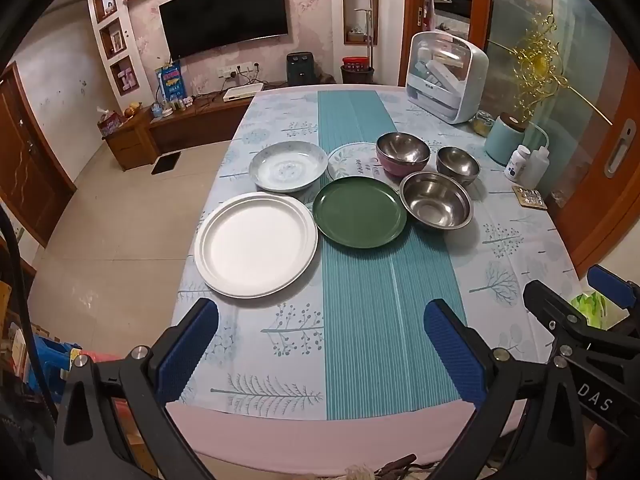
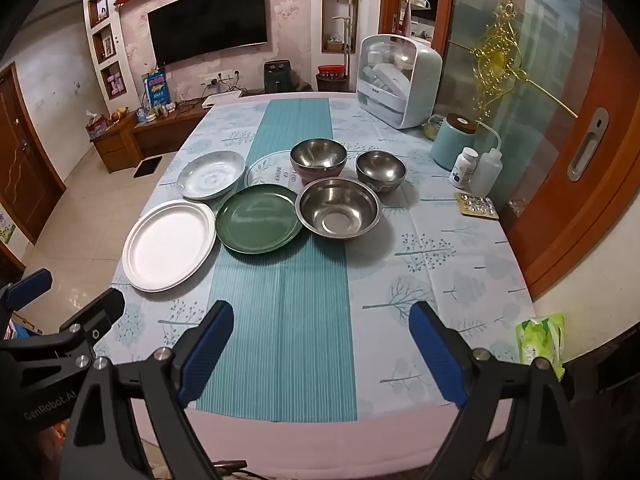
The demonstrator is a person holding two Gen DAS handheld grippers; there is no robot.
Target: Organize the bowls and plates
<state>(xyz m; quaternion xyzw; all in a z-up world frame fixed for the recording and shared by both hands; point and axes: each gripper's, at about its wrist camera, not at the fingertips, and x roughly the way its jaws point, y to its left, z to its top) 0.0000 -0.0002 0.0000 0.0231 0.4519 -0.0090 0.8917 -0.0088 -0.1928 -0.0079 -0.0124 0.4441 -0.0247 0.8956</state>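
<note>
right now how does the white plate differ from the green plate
The white plate is larger than the green plate and has a wide stepped rim; the green one has a narrow raised lip. The white plate lies on the patterned cloth, the green on the teal runner. Both lie flat, upright and empty.

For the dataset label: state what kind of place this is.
Most likely a home living and dining room: a wall-mounted television over a low wooden cabinet, and a cloth-covered dining table set with plates and bowls.
</note>
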